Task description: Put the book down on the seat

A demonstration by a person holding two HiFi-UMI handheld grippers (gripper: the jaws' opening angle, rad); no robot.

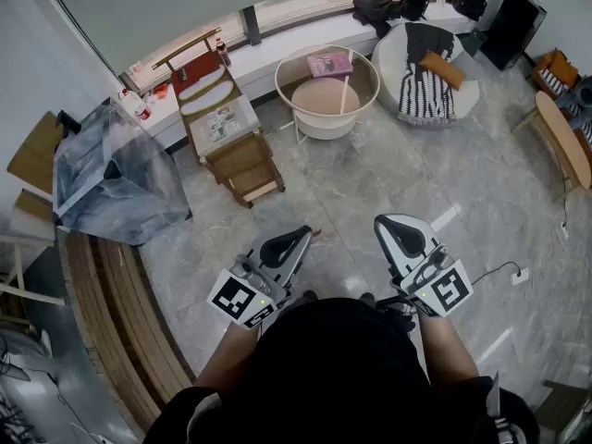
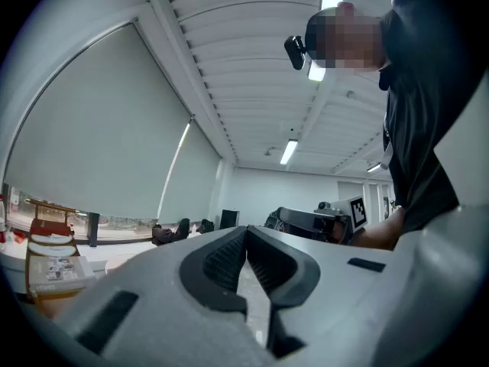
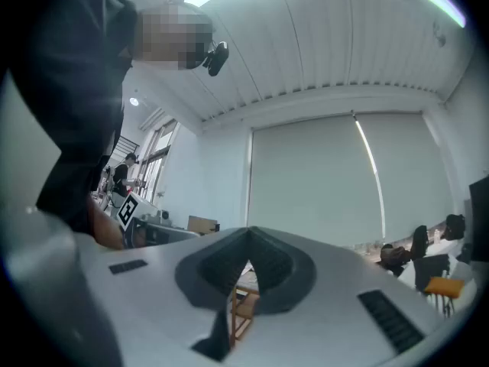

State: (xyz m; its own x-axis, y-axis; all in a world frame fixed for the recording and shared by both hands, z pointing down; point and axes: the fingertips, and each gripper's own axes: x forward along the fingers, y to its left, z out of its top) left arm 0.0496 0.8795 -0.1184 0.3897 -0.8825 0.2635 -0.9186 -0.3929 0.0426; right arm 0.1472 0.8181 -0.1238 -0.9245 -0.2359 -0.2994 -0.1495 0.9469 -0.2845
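A pink book (image 1: 330,64) lies on the clear top of a round white wire table (image 1: 294,81), far ahead of me. Left of that table stands a low wooden lounge chair (image 1: 242,160) with white cushions and a printed magazine (image 1: 220,121) on its seat. My left gripper (image 1: 298,239) and right gripper (image 1: 390,224) hang close to my body over the floor, both shut with nothing between the jaws. In the left gripper view the left gripper (image 2: 246,232) has its pads closed together. In the right gripper view the right gripper (image 3: 248,235) is likewise shut and empty.
A white beanbag (image 1: 462,95) with a striped blanket sits at the back right. A plastic-wrapped box (image 1: 111,178) stands to the left, beside a curved slatted wooden bench (image 1: 111,313). A cable and socket (image 1: 518,273) lie on the floor at the right. A wooden table (image 1: 564,137) is at the far right.
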